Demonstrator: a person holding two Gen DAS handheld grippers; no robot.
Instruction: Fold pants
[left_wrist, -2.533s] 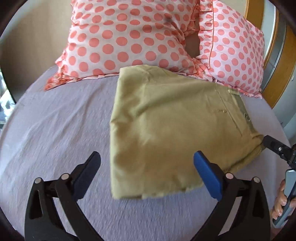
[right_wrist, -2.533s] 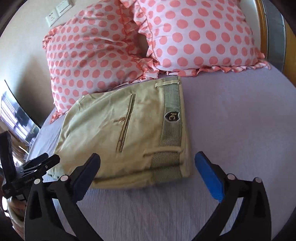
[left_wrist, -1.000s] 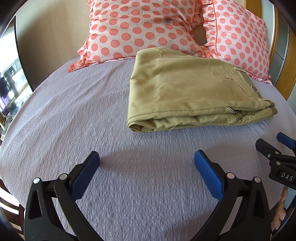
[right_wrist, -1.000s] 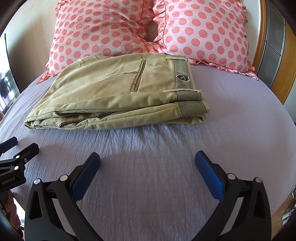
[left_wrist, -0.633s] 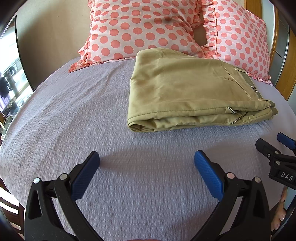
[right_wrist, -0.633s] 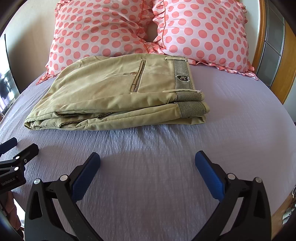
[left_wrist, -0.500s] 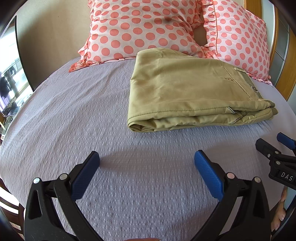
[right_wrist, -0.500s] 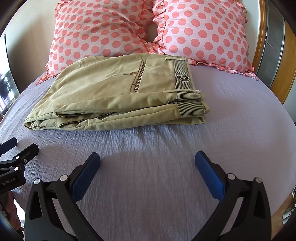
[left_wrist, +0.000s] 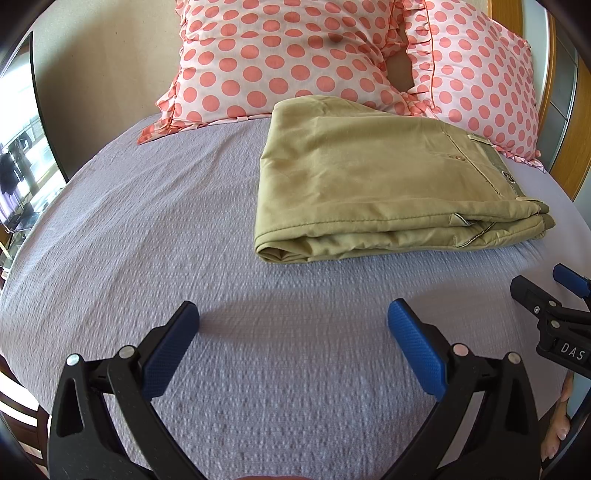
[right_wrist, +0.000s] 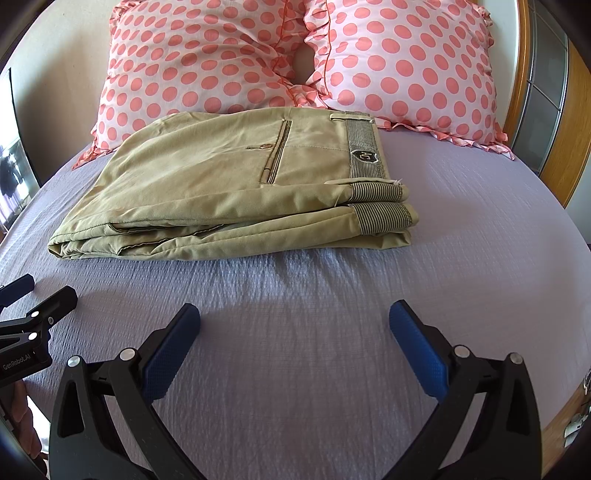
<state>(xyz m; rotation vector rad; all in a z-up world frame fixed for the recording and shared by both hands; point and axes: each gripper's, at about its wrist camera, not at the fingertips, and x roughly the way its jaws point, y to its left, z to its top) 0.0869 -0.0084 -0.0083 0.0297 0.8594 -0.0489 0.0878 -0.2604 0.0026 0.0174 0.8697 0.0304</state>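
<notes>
Pants: the khaki pants (left_wrist: 373, 177) lie folded into a compact, layered rectangle on the bed, their far edge touching the pillows.
Pants detail: in the right wrist view the pants (right_wrist: 236, 188) show a striped waistband (right_wrist: 364, 153) with a small badge on the right end, and a buttoned back pocket (right_wrist: 275, 155) on top.
Bed: a lilac textured bed sheet (left_wrist: 155, 236) covers the mattress; the same sheet (right_wrist: 461, 236) is bare to the right of the pants.
Pillows: two pink pillows with coral dots stand against the headboard, the left pillow (right_wrist: 192, 62) and the right pillow (right_wrist: 402, 62) touching each other.
Left hand-held gripper: the left hand-held gripper (left_wrist: 293, 325) hovers over bare sheet in front of the pants, blue pads (left_wrist: 415, 347) spread wide, holding nothing.
Right hand-held gripper: the right hand-held gripper (right_wrist: 294, 325) also sits apart from the pants over the sheet, pads (right_wrist: 170, 350) spread wide and empty.
Cross view: the right gripper's tip shows at the right edge of the left wrist view, beside the pants' waistband end.
</notes>
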